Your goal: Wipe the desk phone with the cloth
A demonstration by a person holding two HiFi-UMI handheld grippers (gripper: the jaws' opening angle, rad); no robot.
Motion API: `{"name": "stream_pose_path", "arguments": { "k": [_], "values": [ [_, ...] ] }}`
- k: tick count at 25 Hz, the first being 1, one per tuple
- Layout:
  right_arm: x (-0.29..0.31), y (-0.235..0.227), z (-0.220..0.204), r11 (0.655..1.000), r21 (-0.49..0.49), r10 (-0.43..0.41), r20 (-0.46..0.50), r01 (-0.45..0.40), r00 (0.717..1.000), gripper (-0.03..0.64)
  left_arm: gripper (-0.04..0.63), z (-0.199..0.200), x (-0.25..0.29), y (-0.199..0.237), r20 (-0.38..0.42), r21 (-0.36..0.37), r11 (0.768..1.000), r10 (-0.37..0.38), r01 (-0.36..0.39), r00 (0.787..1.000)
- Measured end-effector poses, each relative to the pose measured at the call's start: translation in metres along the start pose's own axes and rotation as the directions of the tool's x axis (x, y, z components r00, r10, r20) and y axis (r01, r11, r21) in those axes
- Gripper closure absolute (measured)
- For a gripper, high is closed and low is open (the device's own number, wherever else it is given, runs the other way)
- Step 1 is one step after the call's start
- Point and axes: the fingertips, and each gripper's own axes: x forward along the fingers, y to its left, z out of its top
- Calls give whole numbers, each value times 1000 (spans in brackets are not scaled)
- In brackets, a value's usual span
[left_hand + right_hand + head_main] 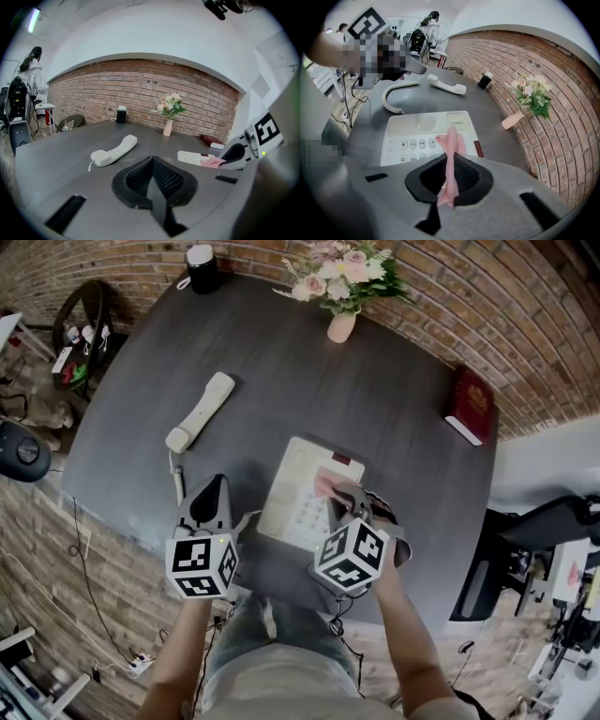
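Head view: the right gripper [343, 495] is over the phone [298, 486] on the dark table [394, 409]. The pink cloth [326, 485] is at its tip and touches the top of the phone. The left gripper [213, 487] is just to the left of the phone, near the table edge. The handset [201, 412] lies off the phone, ahead of the left gripper, with nothing in between. A red book [471, 404] lies far off to the right of the right gripper.

Left gripper view: its jaws are pressed together with nothing in them. The handset is ahead and a bit left. The phone and cloth are to the right. Far ahead stand a vase [167, 127] of flowers and a black cup [121, 114].

Right gripper view: its jaws squeeze the cloth, which sticks out in front onto the phone's keys. A curled cord [391, 101] lies ahead on the left, past the phone.
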Motion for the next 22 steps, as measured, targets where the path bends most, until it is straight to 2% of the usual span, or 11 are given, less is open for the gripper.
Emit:
{"name": "stream_pose_path", "arguments": {
  "k": [22],
  "values": [
    [-12, 34, -1, 1000, 3, 31, -1, -31, 1000, 595, 592, -8, -20, -2, -4, 5, 1000, -16, 16, 1000]
  ]
}}
